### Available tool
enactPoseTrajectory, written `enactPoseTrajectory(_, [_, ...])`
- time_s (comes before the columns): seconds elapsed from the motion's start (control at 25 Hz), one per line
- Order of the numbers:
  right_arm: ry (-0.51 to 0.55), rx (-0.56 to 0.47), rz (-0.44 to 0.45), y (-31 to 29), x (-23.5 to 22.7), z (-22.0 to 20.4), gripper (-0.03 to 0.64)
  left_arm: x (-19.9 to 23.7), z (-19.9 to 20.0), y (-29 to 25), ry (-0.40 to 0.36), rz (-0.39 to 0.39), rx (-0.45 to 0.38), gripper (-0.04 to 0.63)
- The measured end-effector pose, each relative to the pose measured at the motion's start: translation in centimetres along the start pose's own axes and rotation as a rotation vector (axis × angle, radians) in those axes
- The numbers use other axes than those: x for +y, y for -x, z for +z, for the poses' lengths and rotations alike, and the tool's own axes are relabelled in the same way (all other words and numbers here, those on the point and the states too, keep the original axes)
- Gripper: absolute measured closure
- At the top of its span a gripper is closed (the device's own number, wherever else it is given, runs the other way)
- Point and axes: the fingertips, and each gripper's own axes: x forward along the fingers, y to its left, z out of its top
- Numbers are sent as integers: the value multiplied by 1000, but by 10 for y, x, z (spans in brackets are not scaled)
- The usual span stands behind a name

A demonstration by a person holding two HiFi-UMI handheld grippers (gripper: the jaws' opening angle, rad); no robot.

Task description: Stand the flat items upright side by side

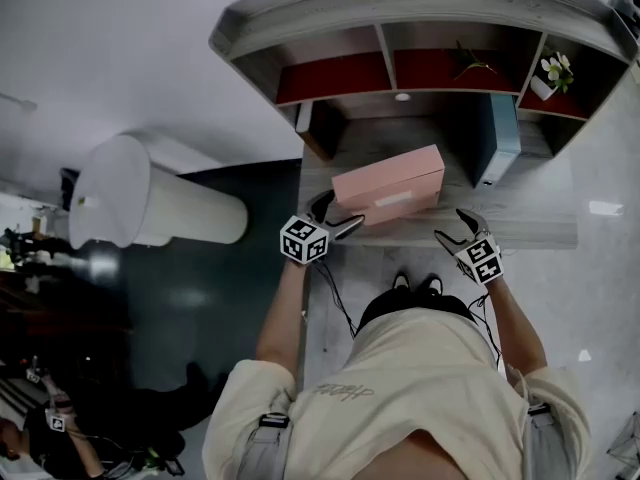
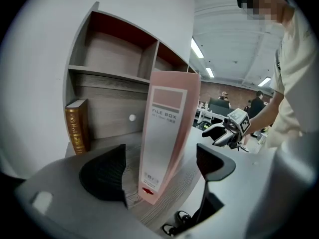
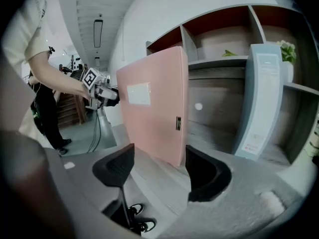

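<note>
Ribbed black left gripper point(image 2: 159, 168) spread, right gripper point(image 3: 159, 172) spread, smooth pink file box point(image 2: 167, 133) upright

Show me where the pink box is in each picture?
Head view: pink box, middle, on the desk.
Left gripper view: pink box in the middle, narrow end facing.
Right gripper view: pink box middle-left, broad side facing.
Shared landmark: the shelf behind it.

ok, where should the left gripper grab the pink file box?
Take the narrow labelled spine of the pink file box, low down, coming end-on as the left gripper faces it. It stands upright; only its thickness likely fits the open jaws; the broad faces look too wide.
</note>
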Motion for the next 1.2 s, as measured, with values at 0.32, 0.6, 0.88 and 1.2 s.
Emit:
enactPoseTrajectory(0.32, [-121, 73, -122, 38, 1, -52, 293, -8, 7, -38, -146, -200, 97, 212])
enactPoseTrajectory(0.6, [-209, 37, -239, 47, -4, -53, 297, -14, 15, -50, -162, -151, 16, 253])
enactPoseTrajectory(0.88, [-266, 13, -345, 55, -7, -56, 305, -17, 35, -80, -97, 35, -60, 259])
enactPoseTrajectory(1.2, [-323, -19, -410, 82, -31, -62, 319, -34, 64, -122, -52, 197, -24, 258])
